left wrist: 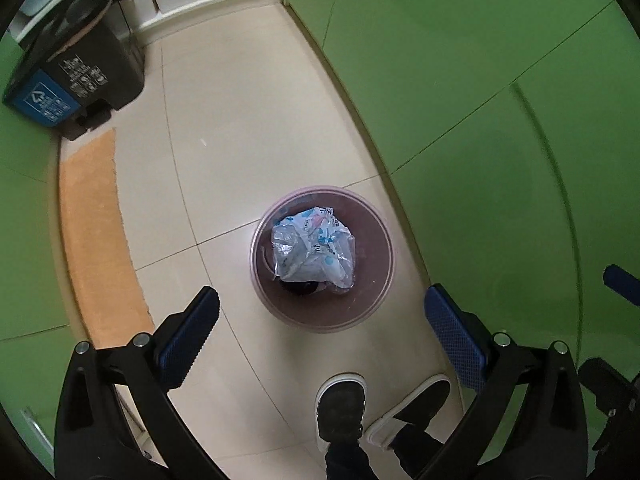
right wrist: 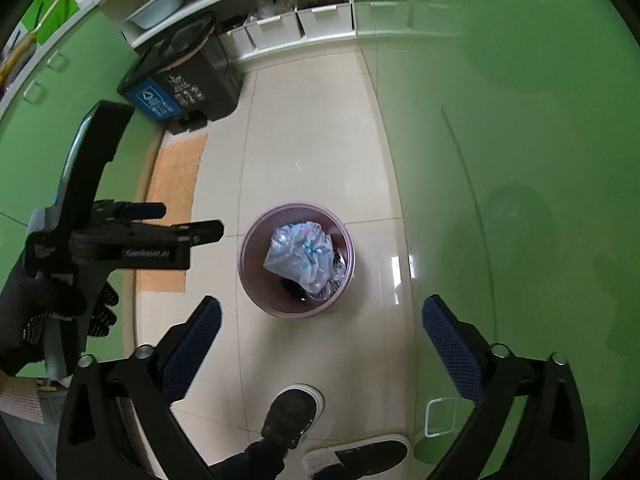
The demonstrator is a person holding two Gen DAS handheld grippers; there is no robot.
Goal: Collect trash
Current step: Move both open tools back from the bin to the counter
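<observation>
The left tongs (left wrist: 322,312) are standing wide apart with nothing between the pads, pointing down at the floor (left wrist: 224,160). The right tongs (right wrist: 322,314) are also spread and are holding nothing. Below them the person's dark shoes (left wrist: 342,404) are standing on the tiles. Just beyond, the crumpled plastic wrapper (left wrist: 314,250) is lying inside the round pink bin (left wrist: 372,300). Farther away, a black pedal bin (left wrist: 80,76) is standing beside an orange mat (left wrist: 96,248).
</observation>
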